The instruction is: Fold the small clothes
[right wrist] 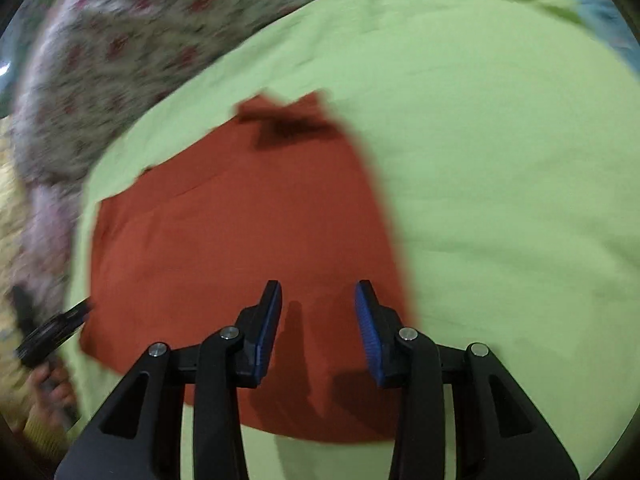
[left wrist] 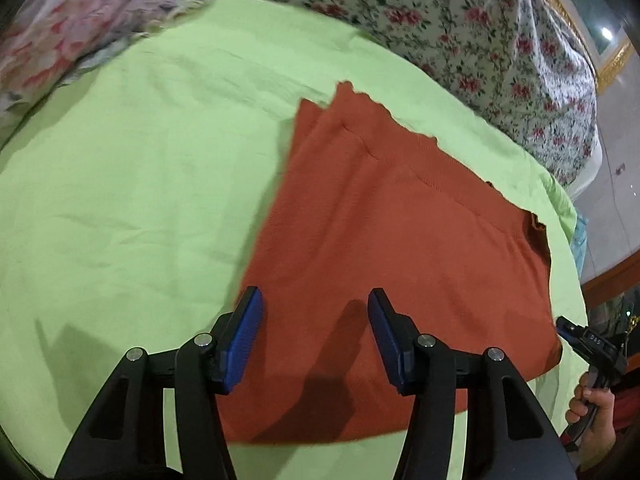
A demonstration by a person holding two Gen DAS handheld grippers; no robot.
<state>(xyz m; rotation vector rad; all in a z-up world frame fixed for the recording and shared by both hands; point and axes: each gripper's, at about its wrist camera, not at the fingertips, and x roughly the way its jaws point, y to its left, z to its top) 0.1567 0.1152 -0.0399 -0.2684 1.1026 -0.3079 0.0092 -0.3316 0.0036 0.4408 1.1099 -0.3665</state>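
Red cloth (left wrist: 400, 248), folded flat, lying on a green sheet (left wrist: 140, 200). Same red cloth (right wrist: 240, 248) in the right wrist view too, lying nearer the left side of the green sheet (right wrist: 500, 180) there. Looks like a few layers, with a seam line running across the top layer. Ragged far edge, with two little points sticking up at the far corner.

Left gripper (left wrist: 316, 336) just above the near left corner of the cloth. Jaws wide apart, nothing between them. Blue pads (left wrist: 244, 344) facing each other. Dark shadows of the fingers falling on the cloth below. Cannot tell if the tips touch it.

Right gripper (right wrist: 318, 330) above the near right part of the cloth. Jaws spread apart too, holding nothing. Blue pads (right wrist: 368, 336) on the inside of the fingers.

Right gripper also seen at the right edge of the left wrist view, with a hand (left wrist: 596, 408) wrapped around its handle. Left gripper seen as a dark blur at the left edge of the right wrist view, beside the cloth's edge.

Flowery blanket (left wrist: 480, 32) bunched up behind the green sheet. Another pink flowery cloth (left wrist: 80, 28) at the far left. Right wrist view quite blurry.
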